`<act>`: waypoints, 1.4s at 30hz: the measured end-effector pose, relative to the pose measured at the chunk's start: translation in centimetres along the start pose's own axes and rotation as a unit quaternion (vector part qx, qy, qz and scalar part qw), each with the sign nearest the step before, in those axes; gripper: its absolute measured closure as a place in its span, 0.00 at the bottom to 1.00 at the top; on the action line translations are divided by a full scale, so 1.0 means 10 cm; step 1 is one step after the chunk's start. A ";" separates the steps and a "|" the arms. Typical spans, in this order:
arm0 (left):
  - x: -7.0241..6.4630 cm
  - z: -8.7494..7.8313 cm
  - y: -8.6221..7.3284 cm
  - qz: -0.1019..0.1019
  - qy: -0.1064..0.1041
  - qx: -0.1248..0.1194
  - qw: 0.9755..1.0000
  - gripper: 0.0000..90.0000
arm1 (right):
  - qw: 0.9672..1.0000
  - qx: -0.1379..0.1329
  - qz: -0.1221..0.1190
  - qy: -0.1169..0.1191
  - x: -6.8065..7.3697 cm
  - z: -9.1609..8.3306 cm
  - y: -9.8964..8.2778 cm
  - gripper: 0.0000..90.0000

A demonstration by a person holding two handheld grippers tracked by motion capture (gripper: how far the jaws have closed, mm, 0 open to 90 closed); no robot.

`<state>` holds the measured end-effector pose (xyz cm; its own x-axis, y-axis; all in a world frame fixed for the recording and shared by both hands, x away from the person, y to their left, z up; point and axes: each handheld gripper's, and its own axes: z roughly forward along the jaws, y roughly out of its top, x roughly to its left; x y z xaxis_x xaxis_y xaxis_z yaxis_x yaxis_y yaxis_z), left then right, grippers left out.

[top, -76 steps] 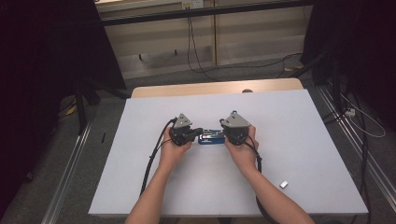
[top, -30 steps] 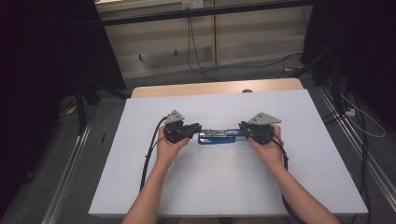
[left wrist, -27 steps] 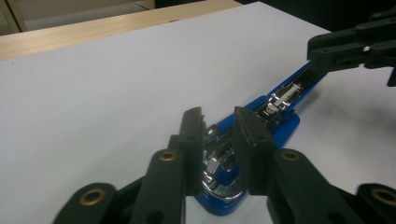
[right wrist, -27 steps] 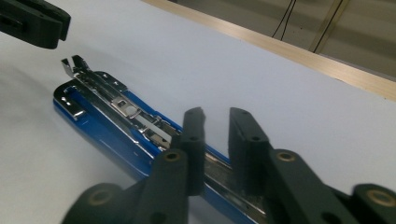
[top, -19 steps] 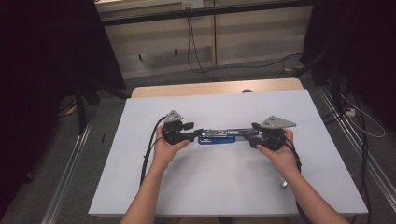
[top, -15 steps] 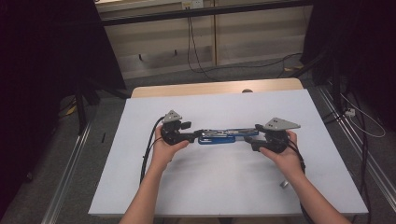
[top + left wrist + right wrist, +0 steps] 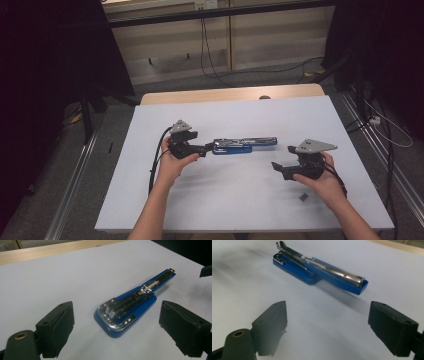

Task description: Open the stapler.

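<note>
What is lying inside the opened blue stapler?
The stapler lies unfolded flat on the white table. Its shiny metal staple rail is exposed. Whether staples sit in it is too small to tell.

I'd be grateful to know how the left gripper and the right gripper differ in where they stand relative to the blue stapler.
The left gripper sits right at the end of the blue stapler, which lies just ahead of its jaws; the right gripper stands well clear of the stapler's other end. The left one points along the stapler; the right one lies nearer the table's front edge. Both have just been opening, with nothing between the jaws.

Blue stapler [image 7: 244, 145] with silver metal on a white table [image 7: 240, 200].
</note>
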<state>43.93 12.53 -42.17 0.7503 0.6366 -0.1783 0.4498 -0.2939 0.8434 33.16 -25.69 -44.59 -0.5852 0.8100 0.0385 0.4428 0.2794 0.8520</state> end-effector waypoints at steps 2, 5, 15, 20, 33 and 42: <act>0.00 -0.01 0.00 -0.001 0.001 0.001 1.000 0.14 | 1.000 0.004 -0.002 0.002 -0.01 -0.04 -0.03 0.17; 0.00 -0.02 -0.01 -0.002 0.002 0.003 1.000 0.14 | 1.000 0.010 -0.008 0.007 -0.02 -0.10 -0.08 0.16; 0.03 -0.04 -0.02 -0.001 0.009 0.004 1.000 0.13 | 0.999 0.024 -0.033 0.022 -0.05 -0.30 -0.19 0.14; 0.02 -0.04 -0.02 0.000 0.011 0.005 1.000 0.13 | 0.999 0.025 -0.032 0.030 -0.08 -0.37 -0.23 0.13; 0.03 -0.09 -0.01 0.001 0.023 0.008 1.000 0.13 | 0.994 0.051 -0.070 0.068 -0.04 -0.42 -0.29 0.12; 0.04 -0.11 -0.02 -0.002 0.027 0.013 1.000 0.13 | 0.993 0.051 -0.071 0.084 -0.06 -0.50 -0.29 0.14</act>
<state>43.66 13.63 -41.88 0.7220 0.6746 -0.1538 0.4658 -0.3095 0.8290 28.85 -29.54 -44.50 -0.7483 0.6631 0.0156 0.4091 0.4429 0.7978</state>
